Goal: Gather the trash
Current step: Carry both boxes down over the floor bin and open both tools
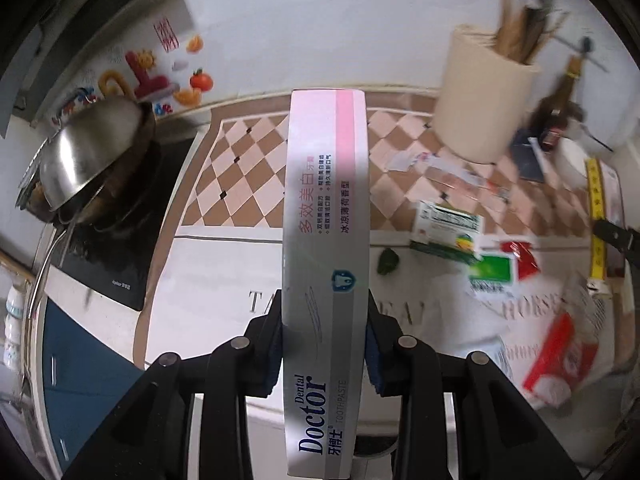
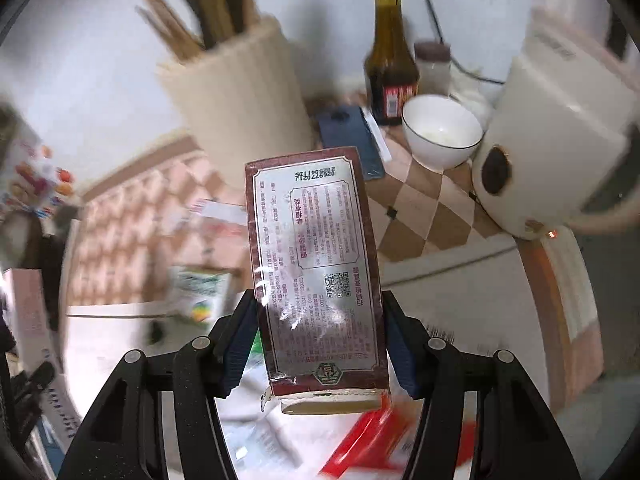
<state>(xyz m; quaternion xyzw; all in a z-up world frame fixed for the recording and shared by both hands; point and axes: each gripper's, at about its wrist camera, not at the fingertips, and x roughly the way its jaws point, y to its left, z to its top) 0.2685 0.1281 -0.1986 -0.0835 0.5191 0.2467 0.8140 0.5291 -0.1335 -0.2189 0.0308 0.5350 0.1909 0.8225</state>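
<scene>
Checkered kitchen desk is still littered. Your left tool pinches the toothpaste box frame-center, your right tool pinches the brown carton. Next, find a bin; none's visible.

Both wrist views look steeply down, close over the checkered counter; both show, somewhat blurred, the utensil holder.
</scene>
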